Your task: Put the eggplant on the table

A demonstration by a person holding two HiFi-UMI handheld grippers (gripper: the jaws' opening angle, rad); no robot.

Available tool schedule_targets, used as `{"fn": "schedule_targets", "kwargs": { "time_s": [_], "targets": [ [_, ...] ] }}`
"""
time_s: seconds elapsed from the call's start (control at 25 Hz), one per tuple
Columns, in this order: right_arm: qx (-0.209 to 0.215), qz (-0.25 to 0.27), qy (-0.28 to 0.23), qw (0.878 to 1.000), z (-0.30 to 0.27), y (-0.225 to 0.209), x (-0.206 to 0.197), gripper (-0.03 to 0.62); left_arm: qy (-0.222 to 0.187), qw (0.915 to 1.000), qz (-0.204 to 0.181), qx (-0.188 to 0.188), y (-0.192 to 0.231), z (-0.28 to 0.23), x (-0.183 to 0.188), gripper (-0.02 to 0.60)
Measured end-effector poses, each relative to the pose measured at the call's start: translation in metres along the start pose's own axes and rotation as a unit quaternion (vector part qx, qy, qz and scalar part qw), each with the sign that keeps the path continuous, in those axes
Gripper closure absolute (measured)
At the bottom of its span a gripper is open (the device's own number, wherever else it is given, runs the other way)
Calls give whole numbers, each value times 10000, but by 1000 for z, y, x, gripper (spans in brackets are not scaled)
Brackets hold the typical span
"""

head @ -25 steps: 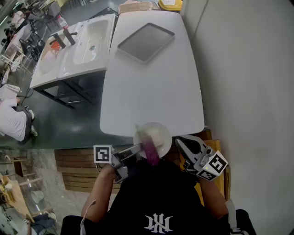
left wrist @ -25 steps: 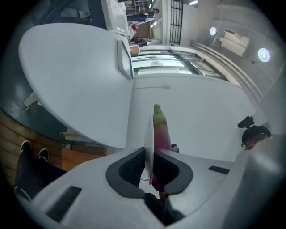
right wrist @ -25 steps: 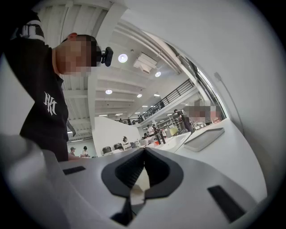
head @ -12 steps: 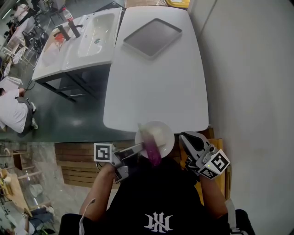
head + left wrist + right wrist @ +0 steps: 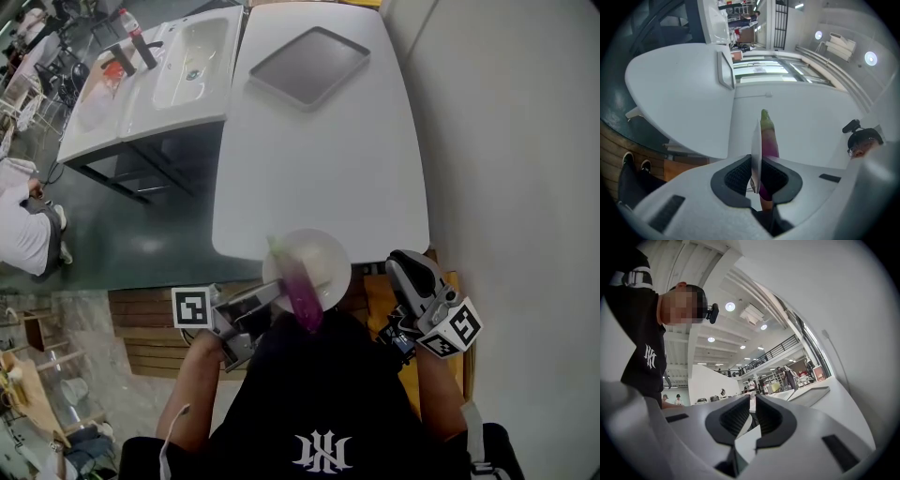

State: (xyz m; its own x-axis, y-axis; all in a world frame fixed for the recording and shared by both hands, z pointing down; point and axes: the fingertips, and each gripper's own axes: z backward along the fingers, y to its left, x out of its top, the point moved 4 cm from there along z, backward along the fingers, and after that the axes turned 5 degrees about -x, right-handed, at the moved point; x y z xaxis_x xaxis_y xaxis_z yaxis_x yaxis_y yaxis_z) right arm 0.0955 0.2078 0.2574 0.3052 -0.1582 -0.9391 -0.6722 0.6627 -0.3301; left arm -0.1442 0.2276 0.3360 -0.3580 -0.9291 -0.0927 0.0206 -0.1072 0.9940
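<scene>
**Eggplant on its plate at the near edge of the table, not yet set down**

Your left gripper point(image 5: 275, 296) has its jaws clenched on the rim of a white plate point(image 5: 328, 251), and the eggplant point(image 5: 300, 289) lies across that plate, green stem end pointing away from you. The plate hangs over the near edge of the table point(image 5: 319, 159), part above the top and part off it. I cannot tell whether it rests on the surface or is carried just above it.

Your right gripper point(image 5: 410, 265) is off the near right corner, apart from the plate. Its jaws are all but together with nothing between them, having just eased a hair apart.

You look to be in the carrying step, with the eggplant brought to the table but not yet on it. The white top is bare from the near edge up to the grey tray point(image 5: 307, 66) at the far end.

The next move seems to call for bringing the plate further in over the top and keeping it level so the eggplant does not roll off. Then open the right jaws wide, take the eggplant across its purple middle, and lay it on the bare table beside the plate.
</scene>
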Motion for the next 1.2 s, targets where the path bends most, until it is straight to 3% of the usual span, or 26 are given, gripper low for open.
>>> {"fn": "schedule_targets", "kwargs": {
  "time_s": [0.16, 0.28, 0.68, 0.88, 1.2],
  "targets": [
    [-69, 43, -34, 10000, -9, 4, -5, 574, 33, 10000, 58, -22, 11, 14, 13, 549],
    [-60, 75, 42, 9999, -15, 13, -8, 507, 28, 9999, 156, -53, 17, 22, 17, 549],
    [-305, 82, 174, 9994, -15, 3, -11, 510, -143, 9994, 318, -46, 32, 27, 19, 549],
    [-139, -116, 44, 9998, -21, -23, -12, 516, -398, 9988, 266, 34, 34, 14, 29, 549],
    [227, -245, -46, 9994, -20, -55, 14, 526, -706, 9974, 75, 114, 4, -21, 41, 549]
  ]
}}
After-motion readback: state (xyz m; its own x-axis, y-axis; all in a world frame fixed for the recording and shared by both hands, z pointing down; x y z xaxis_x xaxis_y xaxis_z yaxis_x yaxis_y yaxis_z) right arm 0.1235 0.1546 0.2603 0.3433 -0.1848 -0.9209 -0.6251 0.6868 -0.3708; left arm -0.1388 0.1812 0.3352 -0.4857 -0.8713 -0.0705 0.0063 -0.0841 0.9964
